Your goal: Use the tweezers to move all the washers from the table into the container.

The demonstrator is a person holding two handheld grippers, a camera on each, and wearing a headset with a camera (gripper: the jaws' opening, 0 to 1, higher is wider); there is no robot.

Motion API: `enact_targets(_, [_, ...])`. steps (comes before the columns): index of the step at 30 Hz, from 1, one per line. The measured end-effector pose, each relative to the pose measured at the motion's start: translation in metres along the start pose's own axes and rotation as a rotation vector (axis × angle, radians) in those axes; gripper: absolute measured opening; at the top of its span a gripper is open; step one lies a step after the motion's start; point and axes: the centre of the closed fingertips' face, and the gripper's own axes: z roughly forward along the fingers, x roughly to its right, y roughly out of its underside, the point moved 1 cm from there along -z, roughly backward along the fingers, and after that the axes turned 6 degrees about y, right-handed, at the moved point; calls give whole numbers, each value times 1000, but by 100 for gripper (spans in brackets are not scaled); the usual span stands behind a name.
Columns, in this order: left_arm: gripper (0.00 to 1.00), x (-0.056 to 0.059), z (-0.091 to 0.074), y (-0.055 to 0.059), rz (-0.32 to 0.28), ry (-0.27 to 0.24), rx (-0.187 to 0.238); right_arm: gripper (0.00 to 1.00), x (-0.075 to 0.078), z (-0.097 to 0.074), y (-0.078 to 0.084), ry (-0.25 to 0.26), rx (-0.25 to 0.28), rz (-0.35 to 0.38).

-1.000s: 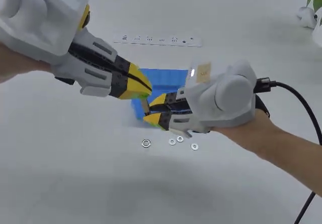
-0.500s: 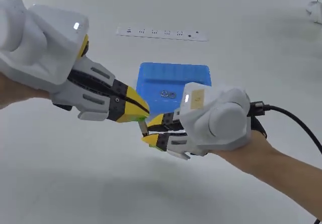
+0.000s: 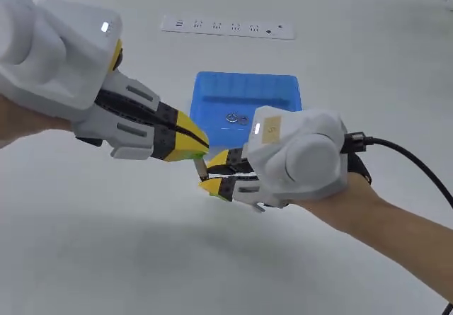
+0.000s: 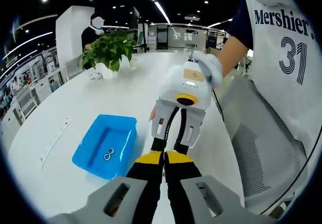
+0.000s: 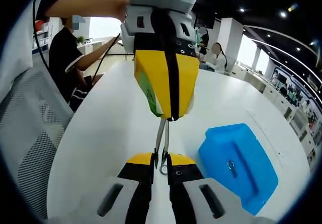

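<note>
The thin metal tweezers (image 3: 204,165) span the gap between both grippers above the white table. My left gripper (image 3: 202,147), yellow-tipped, is shut on their joined end. My right gripper (image 3: 209,177) faces it, shut around the two legs (image 5: 162,138) near the tips. A small ring (image 5: 163,169), seemingly a washer, shows at the tips between the right jaws. Just beyond stands the blue container (image 3: 272,101) holding two washers (image 3: 237,119), which also show in the left gripper view (image 4: 108,156). The right gripper hides the table under it.
A white power strip (image 3: 226,27) lies on the table behind the container. The right gripper's black cable (image 3: 410,166) trails off to the right. A potted plant (image 4: 108,50) stands at the far table edge, and a mesh chair (image 4: 251,133) stands beside the table.
Both grippers, still joined by the tweezers, have come back from over the container toward the near side. The loose washers seen on the table earlier now lie behind the right gripper.
</note>
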Motion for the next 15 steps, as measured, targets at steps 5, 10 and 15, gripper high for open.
enact_targets(5, [5, -1, 6, 0, -6, -2, 7, 11, 3, 2, 5, 2, -9, 3])
enact_targets(10, [5, -2, 9, -1, -15, -1, 7, 11, 3, 5, 7, -2, -11, 18])
enact_targets(15, [5, -2, 10, 2, -8, -6, 2, 11, 1, 7, 8, -5, -16, 14])
